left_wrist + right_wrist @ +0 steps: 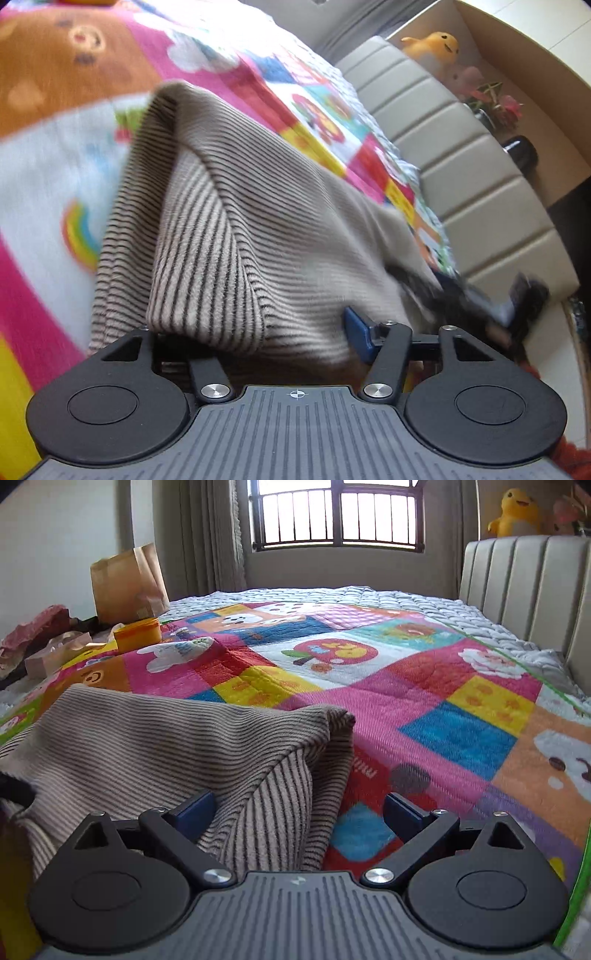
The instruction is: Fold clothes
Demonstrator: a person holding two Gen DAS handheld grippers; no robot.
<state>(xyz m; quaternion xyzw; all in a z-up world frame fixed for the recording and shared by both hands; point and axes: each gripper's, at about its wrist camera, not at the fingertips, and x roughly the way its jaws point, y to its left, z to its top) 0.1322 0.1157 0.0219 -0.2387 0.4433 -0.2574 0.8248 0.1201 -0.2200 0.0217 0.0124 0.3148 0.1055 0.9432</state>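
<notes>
Left tongs (255,332) draped by striped sweater (236,221), grip cannot tell | right tongs (299,812) apart beside its fold | sweater on bed quilt (424,701) | soft, light, limp; take folded edge.

Daylight is streaming through the barred window (338,515), overexposing its panes; glare is whitening the colourful patchwork quilt (207,33), while motion blur and fisheye bending are smearing edges.

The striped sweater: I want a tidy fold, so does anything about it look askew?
Yes. The striped sweater lies bunched on the patchwork quilt, one corner flipped over so its bolder-striped inner face shows. The right gripper is open around that edge.
</notes>
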